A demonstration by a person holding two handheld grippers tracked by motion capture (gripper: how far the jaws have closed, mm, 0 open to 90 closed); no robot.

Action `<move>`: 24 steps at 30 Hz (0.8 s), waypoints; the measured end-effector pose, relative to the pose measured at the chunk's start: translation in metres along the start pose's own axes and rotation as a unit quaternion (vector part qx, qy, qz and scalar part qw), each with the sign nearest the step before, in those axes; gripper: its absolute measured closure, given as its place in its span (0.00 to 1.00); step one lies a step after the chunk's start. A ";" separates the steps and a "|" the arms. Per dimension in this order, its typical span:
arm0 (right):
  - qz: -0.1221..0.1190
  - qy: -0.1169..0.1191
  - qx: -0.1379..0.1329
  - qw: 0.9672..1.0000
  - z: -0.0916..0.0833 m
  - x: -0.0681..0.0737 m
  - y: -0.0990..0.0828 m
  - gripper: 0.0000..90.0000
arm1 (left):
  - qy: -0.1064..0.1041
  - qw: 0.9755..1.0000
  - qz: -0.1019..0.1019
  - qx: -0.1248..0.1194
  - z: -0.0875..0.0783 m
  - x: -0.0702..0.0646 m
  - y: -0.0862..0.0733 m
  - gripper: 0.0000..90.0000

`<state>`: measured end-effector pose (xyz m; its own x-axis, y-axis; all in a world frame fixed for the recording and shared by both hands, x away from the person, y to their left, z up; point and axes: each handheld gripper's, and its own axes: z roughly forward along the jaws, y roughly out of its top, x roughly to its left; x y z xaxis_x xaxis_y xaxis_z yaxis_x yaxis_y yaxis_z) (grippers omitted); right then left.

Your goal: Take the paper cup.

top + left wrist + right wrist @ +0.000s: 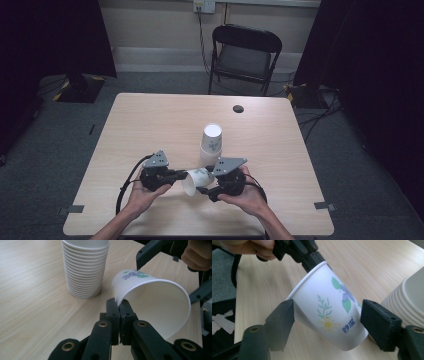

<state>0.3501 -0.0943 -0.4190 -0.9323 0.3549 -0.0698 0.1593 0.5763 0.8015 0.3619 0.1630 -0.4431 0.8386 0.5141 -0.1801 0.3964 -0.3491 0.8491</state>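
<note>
Your left gripper is clenched on the rim of a single paper cup, and that grip alone keeps the cup off the table. In the left gripper view the two black jaws stand pressed together with the thin rim wall pinched between them, one jaw inside the cup and one outside. The cup lies tilted on its side in the air, its open mouth toward your left hand and its base toward your right gripper.

Your right gripper is released. In the right gripper view its jaws stand on either side of the cup, near the base end. The left jaw sits just beside the wall and the right one stands apart from it, so neither pad squeezes the cup. The printed flowers and leaves face this camera. Your right hand holds that gripper just right of the cup.

All this sits over the near part of the table, close to the near edge and roughly midway between its left and right edges. Just beyond the held cup, toward the table's centre, the stack of paper cups stands upright with its mouths up, apart from the held cup. A small dark round spot lies near the far edge, right of the middle.
</note>
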 end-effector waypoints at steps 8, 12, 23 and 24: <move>-0.023 -0.008 0.005 1.000 0.005 0.006 0.000 0.22 | -0.010 1.000 -0.023 -0.016 -0.003 0.004 0.001 0.99; -0.028 -0.014 0.005 1.000 0.007 0.006 0.001 0.20 | -0.010 0.999 -0.027 -0.019 -0.004 0.005 0.002 0.99; -0.049 -0.021 0.013 0.998 0.019 0.015 0.004 0.16 | -0.029 0.998 -0.044 -0.034 -0.006 0.004 0.004 0.98; -0.051 -0.021 0.013 0.998 0.020 0.016 0.005 0.16 | -0.031 0.998 -0.043 -0.035 -0.005 0.003 0.004 0.98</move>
<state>0.3422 -0.0707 -0.4279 -0.9301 0.3233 -0.1746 0.0740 0.6302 0.7729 0.3642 0.1673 -0.4375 0.8249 0.4891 -0.2835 0.4436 -0.2491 0.8609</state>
